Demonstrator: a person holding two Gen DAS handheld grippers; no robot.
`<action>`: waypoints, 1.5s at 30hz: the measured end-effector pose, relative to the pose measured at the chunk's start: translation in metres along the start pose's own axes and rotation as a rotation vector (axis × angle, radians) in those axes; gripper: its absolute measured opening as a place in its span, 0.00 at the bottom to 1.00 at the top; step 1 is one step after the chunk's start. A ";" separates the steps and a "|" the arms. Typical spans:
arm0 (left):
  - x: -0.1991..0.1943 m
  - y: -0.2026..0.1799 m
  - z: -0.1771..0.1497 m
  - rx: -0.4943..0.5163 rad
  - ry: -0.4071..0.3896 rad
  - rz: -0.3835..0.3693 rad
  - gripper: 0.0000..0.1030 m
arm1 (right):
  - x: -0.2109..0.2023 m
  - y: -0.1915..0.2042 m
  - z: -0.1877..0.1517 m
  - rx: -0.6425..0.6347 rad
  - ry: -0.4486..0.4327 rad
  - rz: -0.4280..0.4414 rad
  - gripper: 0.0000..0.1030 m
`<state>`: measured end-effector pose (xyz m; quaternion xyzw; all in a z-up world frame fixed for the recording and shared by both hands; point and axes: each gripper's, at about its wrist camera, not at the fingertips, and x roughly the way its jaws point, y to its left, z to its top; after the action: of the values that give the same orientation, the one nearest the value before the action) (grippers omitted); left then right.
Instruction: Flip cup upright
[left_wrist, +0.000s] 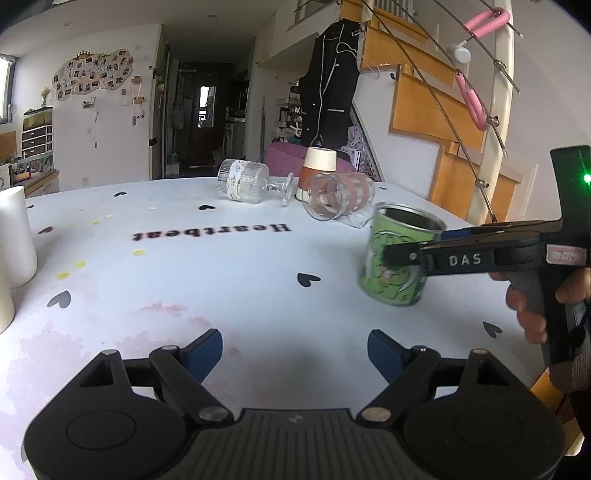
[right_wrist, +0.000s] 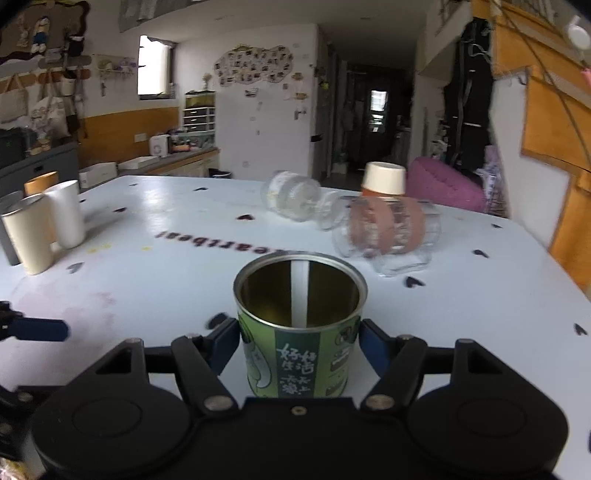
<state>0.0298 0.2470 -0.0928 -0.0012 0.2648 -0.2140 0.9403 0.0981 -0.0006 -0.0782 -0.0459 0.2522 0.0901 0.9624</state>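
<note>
- On the table, near its right edge: one green cup, mouth up, slightly tilted; I could not tell whether its base touched down.
- My right claw pinched that cup at both sides; I judged the flip nearly done, with setting down and release left.
- My left claw was spread wide, holding nothing.
- Lying on their sides: one stemmed glass, one striped glass mug.
- Inverted: one paper cup.
- Upright at far left: two pale tumblers; others partly hidden.
</note>
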 end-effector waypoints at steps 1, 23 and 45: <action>0.000 0.000 0.000 -0.002 -0.001 0.000 0.84 | 0.000 -0.008 0.000 0.009 0.000 -0.029 0.69; 0.004 -0.016 0.049 0.014 -0.135 -0.031 0.87 | -0.027 -0.142 -0.010 0.235 -0.105 -0.417 0.94; -0.006 -0.066 0.060 0.048 -0.178 0.022 1.00 | -0.148 -0.051 -0.037 0.287 -0.156 -0.565 1.00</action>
<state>0.0289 0.1832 -0.0304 0.0051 0.1751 -0.2088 0.9621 -0.0368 -0.0777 -0.0351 0.0291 0.1650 -0.2137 0.9624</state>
